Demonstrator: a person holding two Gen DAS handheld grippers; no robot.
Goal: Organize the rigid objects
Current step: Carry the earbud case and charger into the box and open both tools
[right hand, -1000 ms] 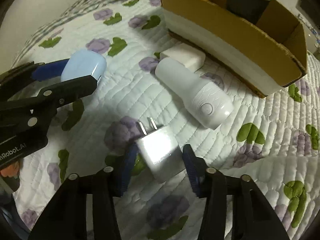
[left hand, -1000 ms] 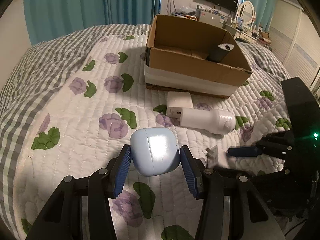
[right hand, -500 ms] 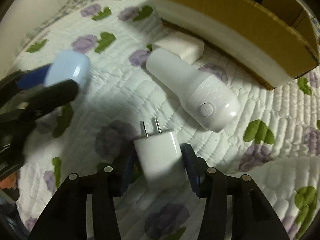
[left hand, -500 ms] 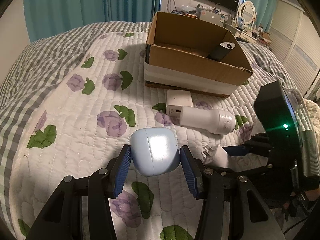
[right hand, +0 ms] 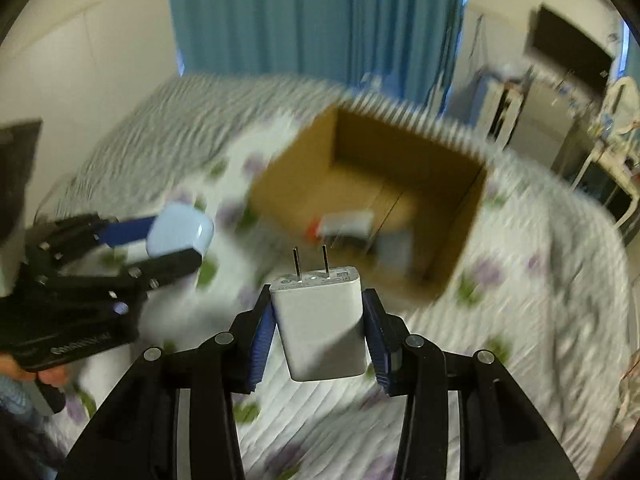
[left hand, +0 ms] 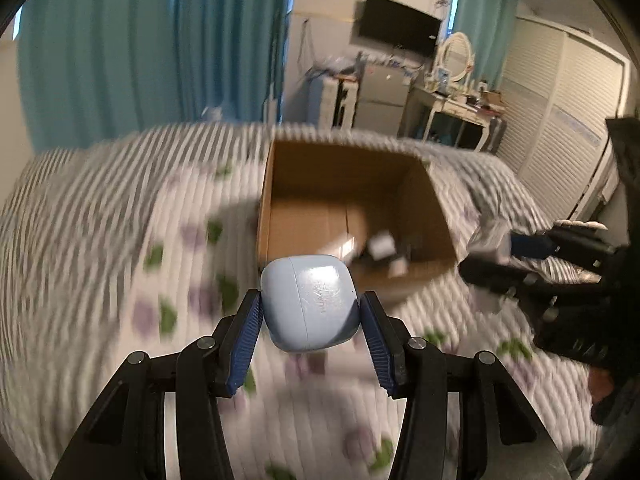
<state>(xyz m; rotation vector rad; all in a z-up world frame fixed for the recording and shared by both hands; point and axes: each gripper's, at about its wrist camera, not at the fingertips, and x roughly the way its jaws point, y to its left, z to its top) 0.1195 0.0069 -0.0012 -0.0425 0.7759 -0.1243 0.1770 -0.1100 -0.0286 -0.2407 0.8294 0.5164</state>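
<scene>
A: Count of held items?
B: Two. One pale blue earbud case [left hand: 310, 302] between the left gripper [left hand: 311, 316] fingers; one white two-prong charger [right hand: 320, 322] between the right gripper [right hand: 318, 330] fingers.

A: Containers?
B: One open cardboard box [right hand: 460, 236], ahead of both fingertips.

A: Contents of it?
B: Blurred. At least two pale items; exact number cannot be told.

A: Grippers?
B: Two.

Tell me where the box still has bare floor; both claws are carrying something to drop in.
The box floor is bare along its far wall and left side. The near right corner is crowded with blurred items. The case and charger could land far-left.
</scene>
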